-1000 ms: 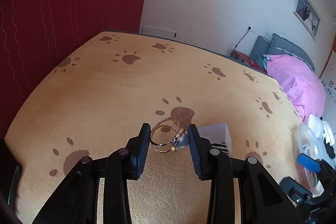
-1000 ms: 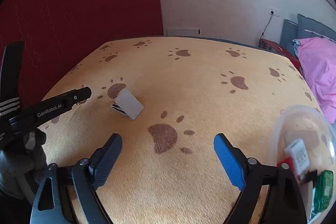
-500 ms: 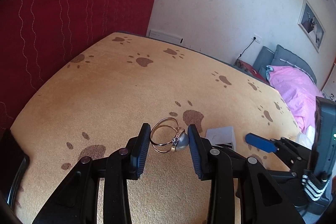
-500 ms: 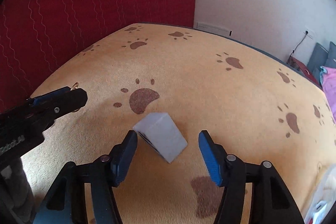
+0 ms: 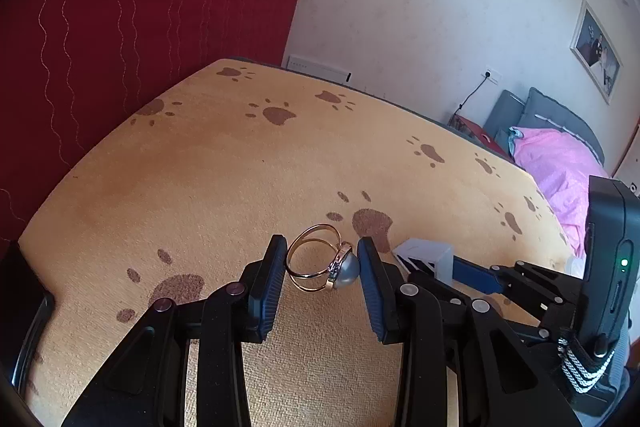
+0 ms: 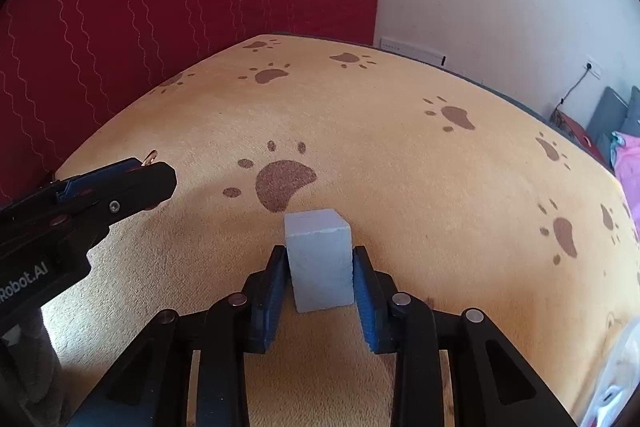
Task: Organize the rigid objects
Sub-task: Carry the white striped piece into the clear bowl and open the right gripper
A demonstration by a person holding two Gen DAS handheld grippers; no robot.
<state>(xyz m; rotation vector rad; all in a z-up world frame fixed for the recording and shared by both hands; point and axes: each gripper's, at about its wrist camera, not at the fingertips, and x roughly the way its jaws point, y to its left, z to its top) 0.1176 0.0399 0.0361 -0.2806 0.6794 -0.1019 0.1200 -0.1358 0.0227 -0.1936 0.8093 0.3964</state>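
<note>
My left gripper [image 5: 322, 263] is shut on a gold ring with a grey pearl [image 5: 320, 264], held just above the orange paw-print cloth. It also shows from the side in the right wrist view [image 6: 152, 173], with the ring's gold edge [image 6: 150, 158] peeking out at its tip. My right gripper [image 6: 320, 269] is shut on a small white box [image 6: 319, 261] that stands on the cloth. In the left wrist view the box [image 5: 426, 259] shows black stripes on one face, with the right gripper's blue finger [image 5: 474, 274] against it.
The orange cloth with brown paw prints [image 6: 360, 131] covers the table. A red curtain [image 6: 160, 7] hangs behind on the left. A clear plastic container's rim [image 6: 616, 375] shows at the lower right. A bed with pink bedding [image 5: 560, 163] lies beyond the right edge.
My right gripper moved left to the white box and closed on it. My left gripper kept holding the ring and shifted slightly left.
</note>
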